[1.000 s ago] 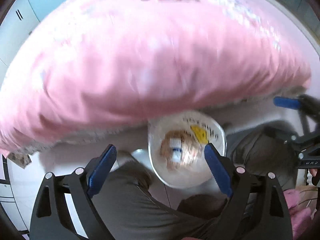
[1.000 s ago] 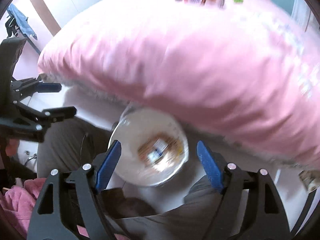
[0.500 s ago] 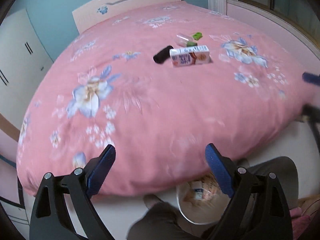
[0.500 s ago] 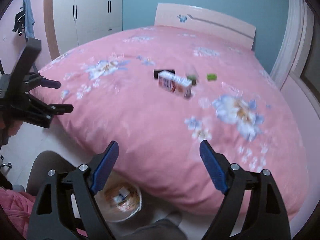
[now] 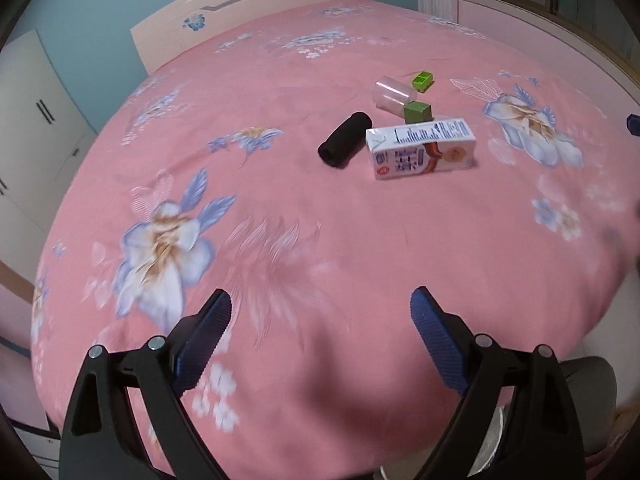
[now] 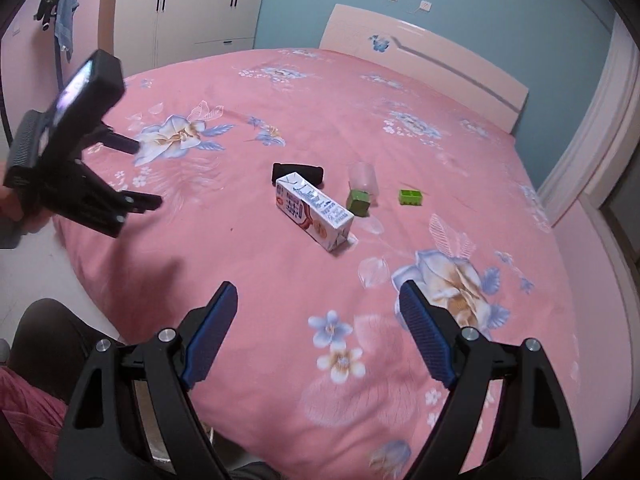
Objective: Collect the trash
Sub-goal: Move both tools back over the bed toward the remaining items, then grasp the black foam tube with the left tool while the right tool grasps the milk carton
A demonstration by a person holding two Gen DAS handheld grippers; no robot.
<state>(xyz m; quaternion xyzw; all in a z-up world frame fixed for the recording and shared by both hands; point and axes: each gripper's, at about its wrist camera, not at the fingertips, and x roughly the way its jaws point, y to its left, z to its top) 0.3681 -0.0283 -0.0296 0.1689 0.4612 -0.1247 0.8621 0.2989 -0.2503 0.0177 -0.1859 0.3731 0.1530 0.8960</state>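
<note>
Both hand-held grippers have swung up from the floor beside the bed, where a second ago each camera looked down on a round white bin with wrappers inside and the blurred pink edge of the mattress; the views now take in the whole top of the pink floral bed (image 5: 280,184), its pale headboard (image 6: 424,56) and white wardrobe doors (image 6: 192,4). The bin has dropped almost out of sight, only a pale sliver showing at the lower right of the left wrist view. The left gripper (image 5: 320,336) hovers over the near edge of the bed with its jaws spread wide and nothing between the blue pads. The right gripper (image 6: 316,328) likewise stands wide apart and empty, a little wider than a second ago. The trash lies in a loose cluster near the middle of the bed, well ahead of both grippers and untouched: a milk carton (image 5: 422,148) on its side, a black roll (image 5: 345,145) just behind it, a clear plastic cup (image 5: 392,96) tipped over, and two small green blocks (image 5: 417,111), one touching the cup and the other (image 5: 423,81) a little apart. In the right wrist view the left gripper appears at the left edge, over the side of the bed.
</note>
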